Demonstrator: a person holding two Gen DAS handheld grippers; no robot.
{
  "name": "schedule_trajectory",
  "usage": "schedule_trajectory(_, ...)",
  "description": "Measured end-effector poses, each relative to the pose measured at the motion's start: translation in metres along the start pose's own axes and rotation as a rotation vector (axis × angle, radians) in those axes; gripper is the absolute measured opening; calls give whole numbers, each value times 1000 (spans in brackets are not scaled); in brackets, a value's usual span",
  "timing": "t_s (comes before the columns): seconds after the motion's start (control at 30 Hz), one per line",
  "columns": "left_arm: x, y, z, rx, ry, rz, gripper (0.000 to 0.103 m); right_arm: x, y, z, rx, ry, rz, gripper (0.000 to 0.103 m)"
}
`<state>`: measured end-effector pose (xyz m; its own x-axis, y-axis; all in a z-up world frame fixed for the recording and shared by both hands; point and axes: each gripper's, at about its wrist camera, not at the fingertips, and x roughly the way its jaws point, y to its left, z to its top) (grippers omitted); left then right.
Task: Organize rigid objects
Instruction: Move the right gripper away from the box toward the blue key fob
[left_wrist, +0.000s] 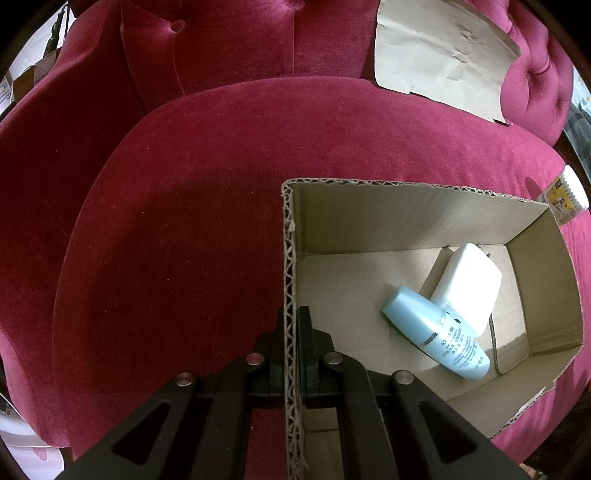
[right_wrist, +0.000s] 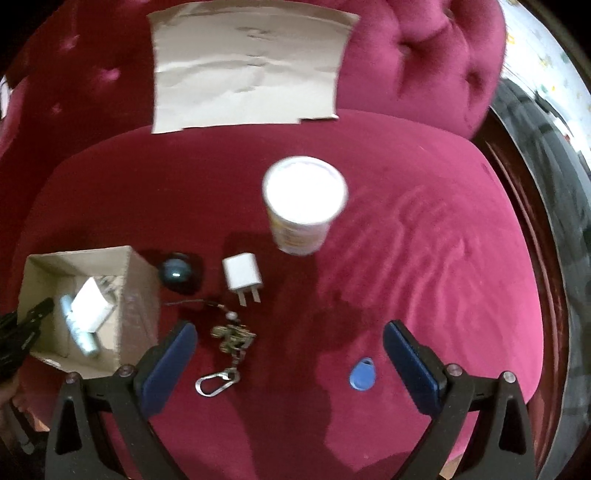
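An open cardboard box (left_wrist: 369, 214) (right_wrist: 136, 295) sits on a red velvet sofa seat. Inside lie a light blue bottle (left_wrist: 436, 332) and a white charger block (left_wrist: 469, 284). My left gripper (left_wrist: 293, 321) is shut on the box's left wall, one finger on each side of it. My right gripper (right_wrist: 290, 332) hangs wide open above the seat with nothing between its fingers. Below it lie a metal keychain with a carabiner (right_wrist: 229, 347), a blue key fob (right_wrist: 362, 373), a small white plug adapter (right_wrist: 242, 277), a dark ball (right_wrist: 176, 274) and an upright white-lidded tub (right_wrist: 304, 206).
A sheet of brown paper (right_wrist: 247, 66) (left_wrist: 439, 51) leans against the tufted sofa back. The sofa's right arm (right_wrist: 424, 55) rises at the upper right, and the seat edge drops off at the right. The tub's edge (left_wrist: 565, 199) shows beyond the box in the left wrist view.
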<state>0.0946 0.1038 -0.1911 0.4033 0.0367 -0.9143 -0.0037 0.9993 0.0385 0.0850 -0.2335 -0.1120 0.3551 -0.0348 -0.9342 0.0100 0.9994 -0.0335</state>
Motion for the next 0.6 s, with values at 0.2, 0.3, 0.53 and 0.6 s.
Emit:
schedule_trajectory(0.2, 0, 1, 0, 1, 0, 0, 3, 15, -28, -11, 81, 41, -51, 103)
schedule_trajectory(0.3, 0, 1, 0, 1, -1, 0, 3, 24, -39, -15, 120, 66, -63, 103)
schedule_trajectory(0.53, 0, 1, 0, 2, -1, 2, 3, 44, -57, -26, 187, 127, -71, 103)
schedule_trajectory(0.6, 0, 1, 0, 2, -1, 2, 3, 51, -64, -31, 217, 152, -60, 103)
